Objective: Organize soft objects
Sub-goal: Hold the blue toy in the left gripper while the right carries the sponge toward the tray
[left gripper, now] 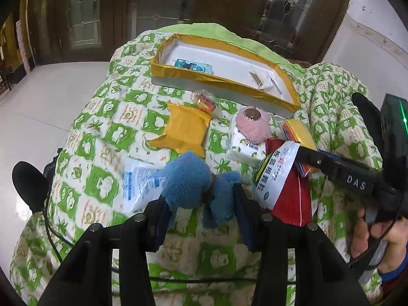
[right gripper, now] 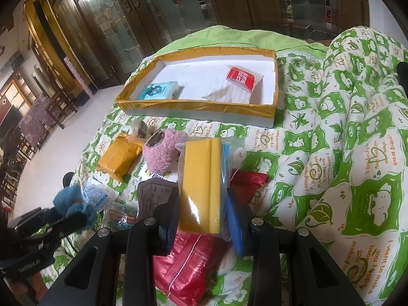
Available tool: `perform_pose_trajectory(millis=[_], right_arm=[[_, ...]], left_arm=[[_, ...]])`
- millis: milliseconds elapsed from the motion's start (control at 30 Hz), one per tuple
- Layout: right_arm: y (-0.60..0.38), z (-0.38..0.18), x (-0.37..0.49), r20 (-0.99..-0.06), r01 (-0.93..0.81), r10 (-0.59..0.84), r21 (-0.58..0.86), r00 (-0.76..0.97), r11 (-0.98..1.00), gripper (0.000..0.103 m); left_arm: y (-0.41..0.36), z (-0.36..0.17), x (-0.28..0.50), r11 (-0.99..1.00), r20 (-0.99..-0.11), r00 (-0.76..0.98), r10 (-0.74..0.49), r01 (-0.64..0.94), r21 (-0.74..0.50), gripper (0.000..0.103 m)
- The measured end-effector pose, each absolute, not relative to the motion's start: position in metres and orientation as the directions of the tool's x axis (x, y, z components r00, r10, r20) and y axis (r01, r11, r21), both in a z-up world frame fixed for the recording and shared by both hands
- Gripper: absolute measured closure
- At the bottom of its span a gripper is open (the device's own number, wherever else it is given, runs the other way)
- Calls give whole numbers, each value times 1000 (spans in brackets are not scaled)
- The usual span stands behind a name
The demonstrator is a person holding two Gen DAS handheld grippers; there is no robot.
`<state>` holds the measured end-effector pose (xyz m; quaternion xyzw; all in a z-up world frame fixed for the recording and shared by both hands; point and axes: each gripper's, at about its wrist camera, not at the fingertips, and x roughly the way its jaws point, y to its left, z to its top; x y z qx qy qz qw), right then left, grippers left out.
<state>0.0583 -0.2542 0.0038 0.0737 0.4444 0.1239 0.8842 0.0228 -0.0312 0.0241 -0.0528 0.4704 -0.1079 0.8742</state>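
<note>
My left gripper (left gripper: pixel 201 204) is shut on a blue knitted cloth (left gripper: pixel 188 178), held a little above the quilt. The right wrist view shows the same cloth (right gripper: pixel 68 199) at the lower left, in the left gripper (right gripper: pixel 74 216). My right gripper (right gripper: pixel 201 219) is shut on a clear zip bag of yellow sheets (right gripper: pixel 201 186). In the left wrist view that bag (left gripper: pixel 301 132) sits at the tip of the right gripper (left gripper: pixel 306 155). A gold-rimmed white box (right gripper: pixel 193 107) lies beyond, holding a blue tissue pack (right gripper: pixel 160 90) and a red-and-white packet (right gripper: pixel 242 77).
On the green-patterned quilt (right gripper: pixel 331 127) lie a yellow packet (left gripper: pixel 185 132), a pink fluffy pouch (left gripper: pixel 252 125), a white tissue pack (left gripper: pixel 242 153), a red foil packet (right gripper: pixel 188 267) and a white-and-blue packet (left gripper: pixel 137 186). Tiled floor (left gripper: pixel 38 102) lies to the left, dark doors behind.
</note>
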Motion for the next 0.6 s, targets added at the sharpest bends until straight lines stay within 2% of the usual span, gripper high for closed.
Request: perform_pose_trajectory(millis=[600], right_arm=[[-260,16,54,-735,-132,244,209,633,969,66]], left_arm=[[-40,25,25,977,-816,540,-204,163,-137,58]])
